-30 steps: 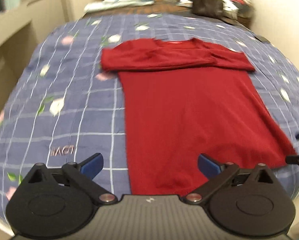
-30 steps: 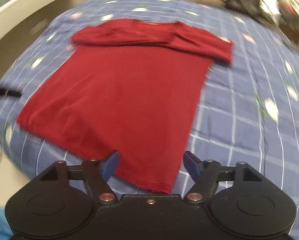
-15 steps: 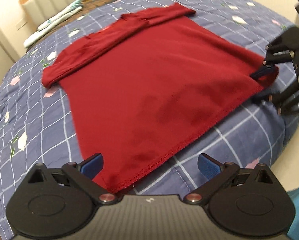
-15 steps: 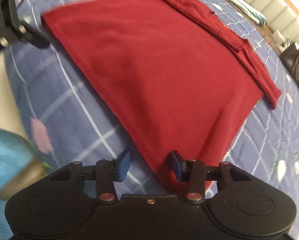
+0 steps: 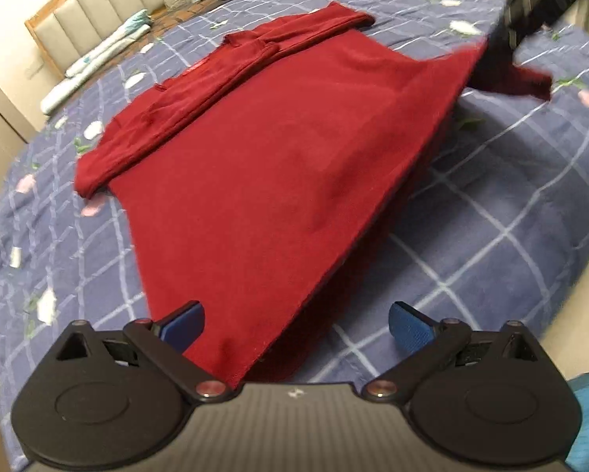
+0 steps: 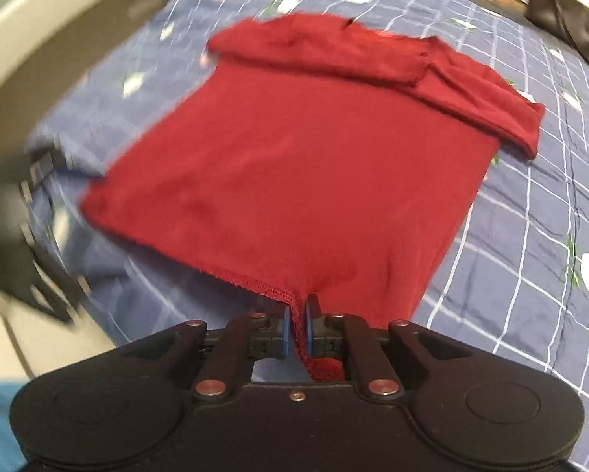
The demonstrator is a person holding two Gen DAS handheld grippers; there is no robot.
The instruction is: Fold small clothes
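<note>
A dark red long-sleeved shirt [image 5: 263, 165] lies on the bed, sleeves folded across its top. My left gripper [image 5: 296, 324] is open, with the shirt's near bottom corner lying between its blue fingers. My right gripper [image 6: 297, 328] is shut on the other bottom corner of the shirt [image 6: 294, 165] and holds the hem lifted off the bed. In the left wrist view the right gripper [image 5: 530, 4] shows blurred at the upper right, with the raised corner hanging from it. The left gripper shows as a dark blur in the right wrist view [image 6: 23, 236].
The bed has a blue checked cover [image 5: 510, 204] with small flowers. A padded headboard [image 5: 78, 11], rolled light cloths [image 5: 97, 59] and a dark bag [image 6: 562, 15] are at the far end. The bed's edge and pale floor lie close below the grippers.
My right gripper has shut on the shirt's bottom corner and lifted it. My left gripper has moved in so the other corner lies between its open fingers.
</note>
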